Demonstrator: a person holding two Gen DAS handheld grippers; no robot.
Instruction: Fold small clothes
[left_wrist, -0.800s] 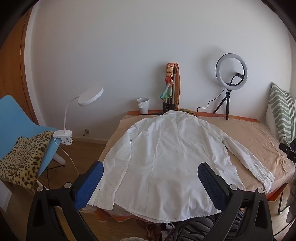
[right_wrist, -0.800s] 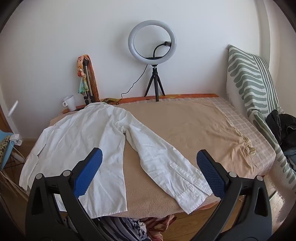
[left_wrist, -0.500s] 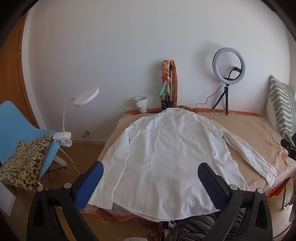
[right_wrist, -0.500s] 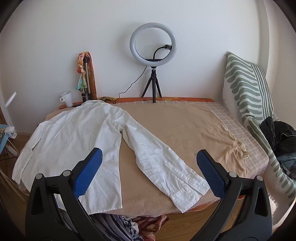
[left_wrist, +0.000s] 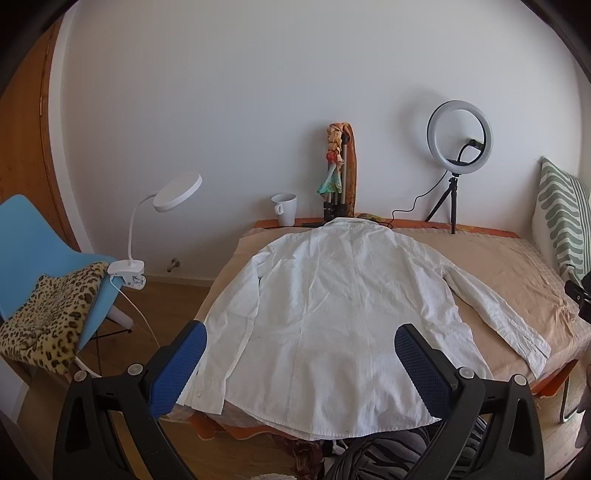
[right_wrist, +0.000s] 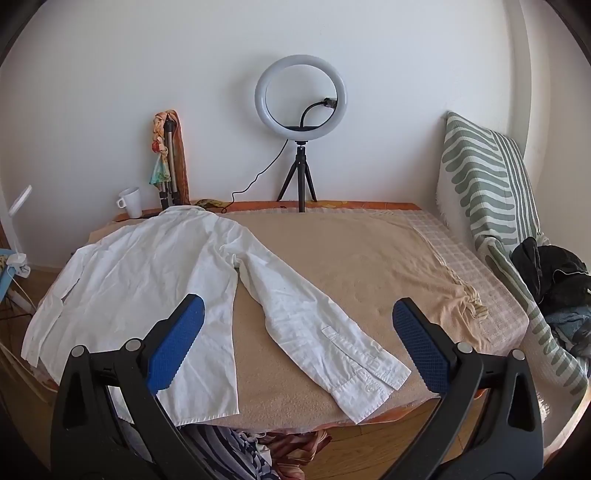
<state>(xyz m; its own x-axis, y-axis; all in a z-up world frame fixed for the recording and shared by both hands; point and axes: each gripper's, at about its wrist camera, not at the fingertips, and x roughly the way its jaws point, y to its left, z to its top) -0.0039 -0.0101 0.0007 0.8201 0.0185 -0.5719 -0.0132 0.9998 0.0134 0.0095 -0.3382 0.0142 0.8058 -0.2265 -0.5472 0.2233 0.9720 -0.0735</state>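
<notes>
A white long-sleeved shirt (left_wrist: 332, 314) lies flat, back side up, on a table covered with a beige cloth (left_wrist: 517, 273). Its collar points to the far wall and its hem hangs a little over the near edge. One sleeve (right_wrist: 325, 332) stretches out toward the near right; the other lies folded along the shirt's left side. My left gripper (left_wrist: 301, 363) hovers open above the hem, touching nothing. My right gripper (right_wrist: 299, 341) is open too, above the outstretched sleeve (left_wrist: 495, 310) near its cuff, with nothing between its blue pads (right_wrist: 417, 347).
At the far edge stand a white mug (left_wrist: 285, 209), a folded tripod wrapped in a colourful scarf (left_wrist: 338, 170) and a ring light (right_wrist: 301, 96) with its cable. A striped cushion (right_wrist: 487, 184) and dark clothes (right_wrist: 554, 273) lie right. A blue chair (left_wrist: 33, 258) with leopard fabric and a clip lamp (left_wrist: 162, 206) stand left.
Both cameras have shifted slightly: the shirt and table sit a little lower and nearer the centre of each view. The shirt itself has not moved, and both grippers stay wide open.
</notes>
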